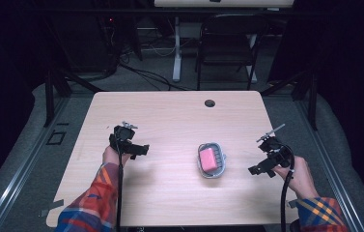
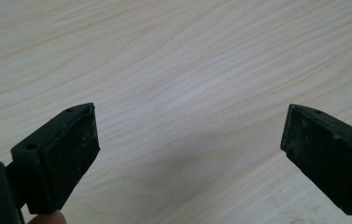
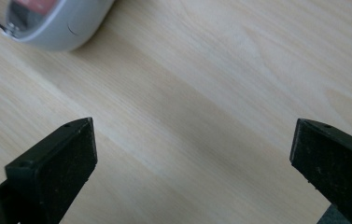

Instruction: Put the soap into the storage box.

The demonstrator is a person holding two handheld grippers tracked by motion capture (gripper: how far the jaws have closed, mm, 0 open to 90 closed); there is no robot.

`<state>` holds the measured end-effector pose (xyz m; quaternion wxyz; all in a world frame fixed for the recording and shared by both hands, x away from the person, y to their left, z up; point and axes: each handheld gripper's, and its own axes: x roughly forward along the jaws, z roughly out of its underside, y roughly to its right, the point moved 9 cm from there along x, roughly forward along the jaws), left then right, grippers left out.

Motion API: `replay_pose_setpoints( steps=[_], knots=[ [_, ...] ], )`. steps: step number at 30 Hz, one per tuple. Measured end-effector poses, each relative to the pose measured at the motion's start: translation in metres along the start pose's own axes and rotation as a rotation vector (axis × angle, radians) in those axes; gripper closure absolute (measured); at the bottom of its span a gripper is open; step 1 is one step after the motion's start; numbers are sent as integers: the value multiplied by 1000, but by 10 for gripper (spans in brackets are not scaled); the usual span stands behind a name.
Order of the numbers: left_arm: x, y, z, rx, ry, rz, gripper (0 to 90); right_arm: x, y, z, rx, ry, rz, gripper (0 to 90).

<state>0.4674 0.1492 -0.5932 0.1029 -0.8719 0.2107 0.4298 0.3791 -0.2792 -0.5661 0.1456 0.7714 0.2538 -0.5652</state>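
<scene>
Both pairs of jaws stand wide with nothing but bare wood between them: the right gripper (image 1: 260,170) holds its pads far apart in its own view, and the left gripper (image 1: 136,151) does the same; neither touches anything. The table (image 1: 170,116) is a pale wooden top with a small round cable hole (image 1: 210,103) near its far edge; beyond it stands a dark folding chair (image 1: 228,43) on the grey floor. Near the middle of the table, a little to the right and toward the near side, lies the soap dish (image 1: 212,160), a grey-rimmed tray; in it rests the pink soap (image 1: 208,158), lying flat and filling most of the hollow. The relation that matters is this: the dish lies to the left of the right gripper and to the right of the left gripper, between the two hands, but the right gripper is the nearer of the pair; the left is well apart from it. In the right gripper view the dish's pale wall (image 3: 66,28) shows at the top left, ahead of the jaws and off to one side, not between them. The dish's long axis runs roughly near to far, tilted slightly; jaws coming in from the right would likely meet its long side, so closing across the short width looks the easier grip.
</scene>
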Motion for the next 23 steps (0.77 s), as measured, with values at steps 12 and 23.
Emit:
replay_pose_setpoints(
  steps=[12, 23],
  knots=[
    [0, 1, 0, 0, -2, 1, 41, 15, 9, 39, 36, -4, 19, 0],
    [1, 3, 0, 10, -4, 12, 42, 28, 7, 54, 13, -71, 16, 14]
  ],
)
